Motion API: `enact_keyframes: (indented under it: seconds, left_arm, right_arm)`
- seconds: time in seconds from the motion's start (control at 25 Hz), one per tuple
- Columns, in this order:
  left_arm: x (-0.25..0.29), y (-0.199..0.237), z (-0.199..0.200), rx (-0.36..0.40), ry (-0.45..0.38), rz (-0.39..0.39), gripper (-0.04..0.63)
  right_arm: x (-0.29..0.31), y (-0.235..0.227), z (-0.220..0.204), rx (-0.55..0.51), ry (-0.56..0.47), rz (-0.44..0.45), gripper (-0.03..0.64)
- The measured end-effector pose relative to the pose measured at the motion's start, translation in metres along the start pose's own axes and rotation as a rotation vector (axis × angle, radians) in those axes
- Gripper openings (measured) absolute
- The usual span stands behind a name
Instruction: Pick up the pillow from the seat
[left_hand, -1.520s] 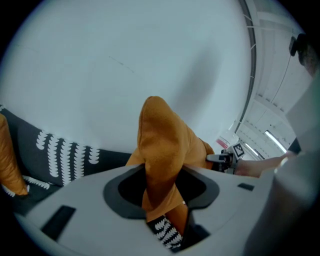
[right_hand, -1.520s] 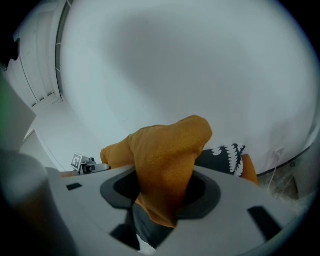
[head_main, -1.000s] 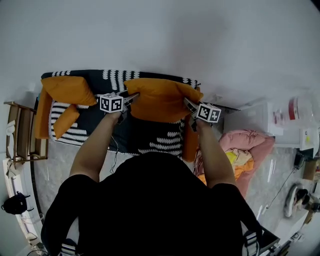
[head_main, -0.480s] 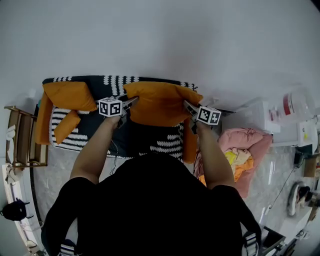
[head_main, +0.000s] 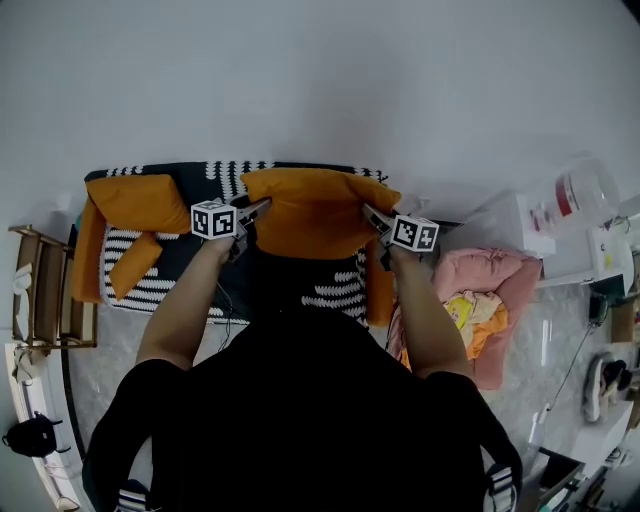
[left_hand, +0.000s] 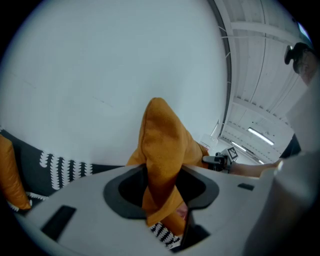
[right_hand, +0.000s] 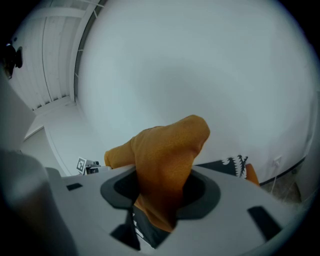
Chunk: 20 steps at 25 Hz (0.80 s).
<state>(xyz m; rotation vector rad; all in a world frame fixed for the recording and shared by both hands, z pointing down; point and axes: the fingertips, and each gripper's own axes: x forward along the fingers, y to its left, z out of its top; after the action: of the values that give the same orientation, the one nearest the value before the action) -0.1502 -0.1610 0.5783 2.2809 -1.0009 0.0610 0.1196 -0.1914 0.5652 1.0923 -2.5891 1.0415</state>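
Note:
A large orange pillow (head_main: 312, 210) hangs between my two grippers above the sofa seat (head_main: 290, 275). My left gripper (head_main: 258, 209) is shut on the pillow's left corner, and my right gripper (head_main: 368, 213) is shut on its right corner. In the left gripper view the orange fabric (left_hand: 162, 155) bunches up between the jaws of the left gripper (left_hand: 162, 207), with the other gripper's marker cube (left_hand: 232, 154) beyond it. In the right gripper view the pillow corner (right_hand: 167, 160) rises out of the shut jaws of the right gripper (right_hand: 160, 212). The pillow hides the jaw tips.
The sofa wears a black and white patterned cover (head_main: 150, 270) and orange armrests (head_main: 88, 250). Another orange cushion (head_main: 138, 202) leans at its left end, a smaller one (head_main: 133, 263) below it. A wooden side table (head_main: 45, 285) stands left; a pink heap of laundry (head_main: 490, 290) lies right.
Both grippers and the pillow have shifted slightly away from the seat and nearer the white wall. The grips on both corners are unchanged.

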Motion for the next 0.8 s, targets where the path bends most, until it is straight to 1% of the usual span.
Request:
enact_keyframes:
  seconds: [0.28, 0.6, 0.8]
  left_arm:
    - [-0.017, -0.018, 0.007, 0.024, -0.011, -0.031, 0.175]
    - [-0.034, -0.032, 0.009, 0.049, -0.018, -0.041, 0.173]
    - [-0.045, -0.041, 0.015, 0.065, -0.034, -0.05, 0.173]
  right_arm:
    - [-0.017, 0.02, 0.001, -0.016, -0.024, 0.004, 0.192]
    - [-0.035, 0.04, 0.003, -0.049, -0.045, 0.01, 0.19]
    - [-0.044, 0.053, 0.003, -0.049, -0.067, 0.022, 0.19]
